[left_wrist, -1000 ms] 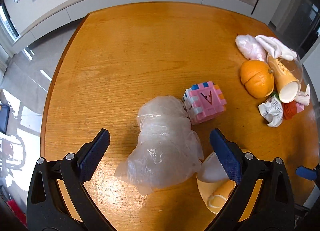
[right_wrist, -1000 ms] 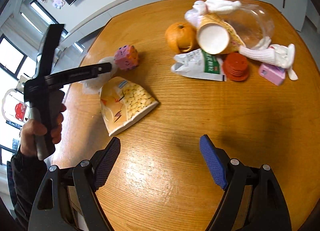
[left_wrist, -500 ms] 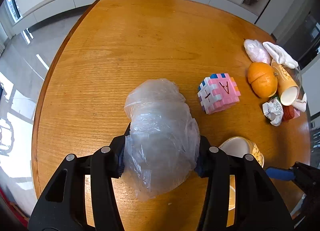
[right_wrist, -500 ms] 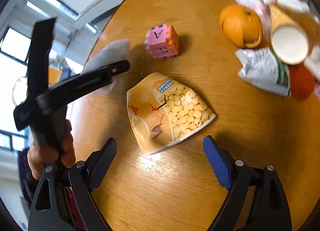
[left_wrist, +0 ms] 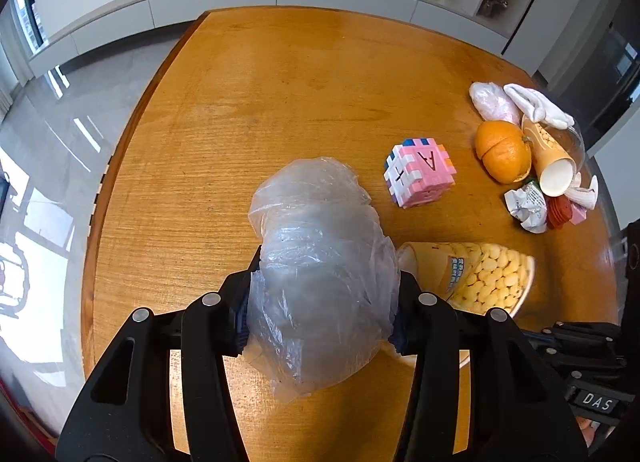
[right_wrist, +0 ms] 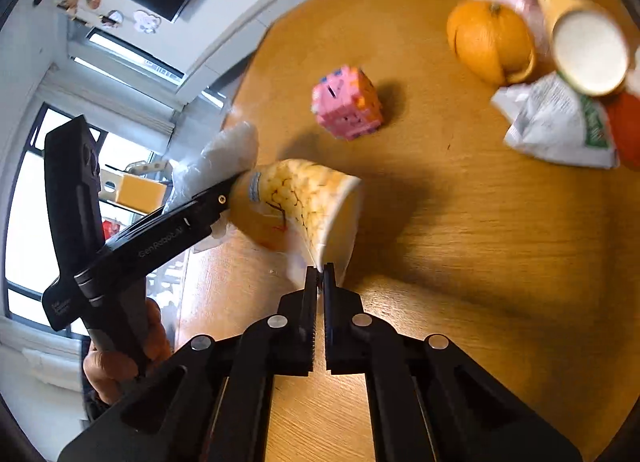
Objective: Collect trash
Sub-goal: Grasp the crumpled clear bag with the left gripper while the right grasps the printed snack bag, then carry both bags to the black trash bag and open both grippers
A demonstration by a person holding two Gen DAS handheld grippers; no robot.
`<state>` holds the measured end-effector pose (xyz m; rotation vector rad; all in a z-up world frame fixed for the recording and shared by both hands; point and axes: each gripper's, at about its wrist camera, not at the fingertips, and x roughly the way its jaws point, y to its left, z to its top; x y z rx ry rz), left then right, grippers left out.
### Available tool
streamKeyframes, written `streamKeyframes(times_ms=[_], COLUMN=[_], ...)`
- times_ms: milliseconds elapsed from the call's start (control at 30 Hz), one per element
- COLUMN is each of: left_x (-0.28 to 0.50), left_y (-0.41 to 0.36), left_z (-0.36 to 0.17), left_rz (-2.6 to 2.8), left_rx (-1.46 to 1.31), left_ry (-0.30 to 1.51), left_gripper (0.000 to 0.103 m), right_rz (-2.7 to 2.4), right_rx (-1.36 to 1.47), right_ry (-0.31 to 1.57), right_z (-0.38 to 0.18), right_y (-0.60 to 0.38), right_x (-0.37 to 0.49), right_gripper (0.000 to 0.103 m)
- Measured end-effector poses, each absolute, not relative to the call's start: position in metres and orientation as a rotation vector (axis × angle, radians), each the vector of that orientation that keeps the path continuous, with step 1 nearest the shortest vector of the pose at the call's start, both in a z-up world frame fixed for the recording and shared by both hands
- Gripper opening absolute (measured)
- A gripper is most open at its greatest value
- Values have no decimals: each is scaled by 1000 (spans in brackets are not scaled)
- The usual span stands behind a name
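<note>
Left gripper (left_wrist: 322,312) on plastic bag (left_wrist: 320,262) — right gripper (right_wrist: 319,274) on paper cup (right_wrist: 300,206)

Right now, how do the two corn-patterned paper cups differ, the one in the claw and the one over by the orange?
The near paper cup is pinched by its rim in the right claw and looks squashed; the far paper cup keeps a round mouth and nothing grips it. The near paper cup has table around it; the far paper cup lies on its side among other litter beside the orange. Both share the yellow corn print and white inside.
</note>
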<state>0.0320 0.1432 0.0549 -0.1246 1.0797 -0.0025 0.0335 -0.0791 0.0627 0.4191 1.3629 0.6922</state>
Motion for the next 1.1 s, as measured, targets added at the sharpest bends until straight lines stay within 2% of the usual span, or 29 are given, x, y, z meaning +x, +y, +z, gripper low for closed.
streamKeyframes(times_ms=[200, 433, 1100], left_x=[9, -8, -78], left_y=[105, 10, -329], left_z=[94, 123, 105], left_rz=[-67, -217, -769], left_rx=[-81, 3, 285], left_ry=[1008, 960, 965], left_gripper=[49, 49, 50], right_rz=[638, 499, -76], right_rx=[384, 433, 615], right_ry=[1283, 1228, 1098], right_z=[103, 115, 111], right_y=[-125, -220, -508], right_x=[12, -10, -153], right_gripper=[4, 4, 4])
